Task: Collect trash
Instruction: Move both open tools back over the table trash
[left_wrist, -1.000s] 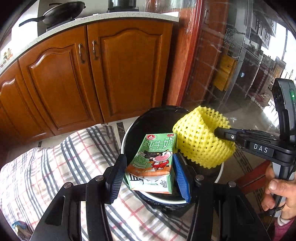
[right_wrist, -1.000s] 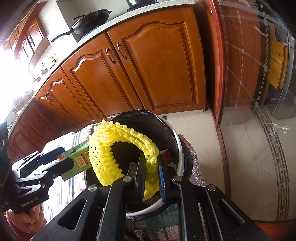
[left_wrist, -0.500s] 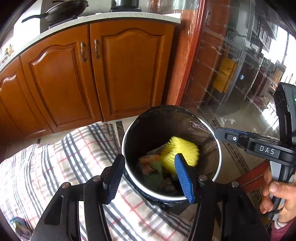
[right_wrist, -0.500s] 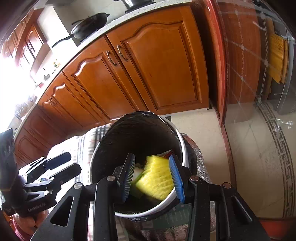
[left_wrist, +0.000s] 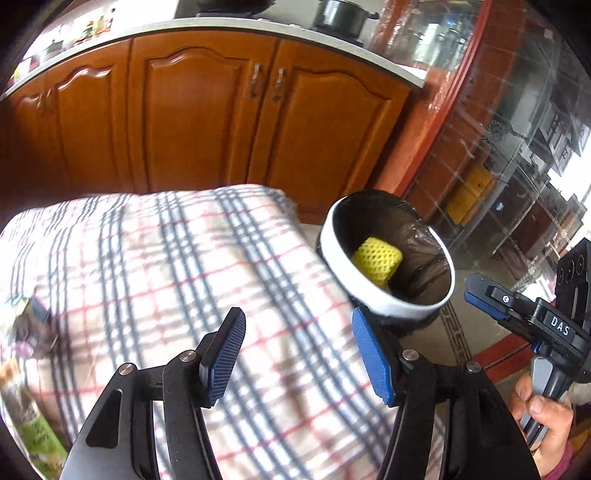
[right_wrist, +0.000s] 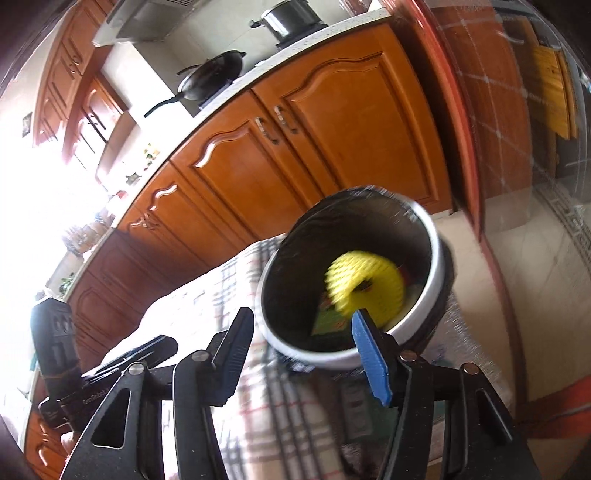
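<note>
The white-rimmed trash bin (left_wrist: 330, 254) with a black liner stands off the right end of the plaid-covered table. A yellow foam net (left_wrist: 376, 260) lies inside it, and in the right wrist view the foam net (right_wrist: 365, 284) rests beside a green carton (right_wrist: 327, 321). My left gripper (left_wrist: 299, 354) hangs over the plaid cloth, left of the bin; its jaws are opening with nothing between them. My right gripper (right_wrist: 303, 350) is just in front of the bin rim (right_wrist: 432, 291); its jaws are opening too, and nothing is between them.
Blurred wrappers (left_wrist: 29, 332) and a green packet (left_wrist: 37, 432) lie on the plaid cloth (left_wrist: 166, 258) at the far left. Wooden cabinets (left_wrist: 207, 110) stand behind the table. A hand (left_wrist: 543, 406) holds the right gripper (left_wrist: 476, 295) beside the bin.
The carton left my left gripper and the yellow net left my right one; both now lie in the bin. Both grippers opened and drew back, the left swinging left over the cloth.
</note>
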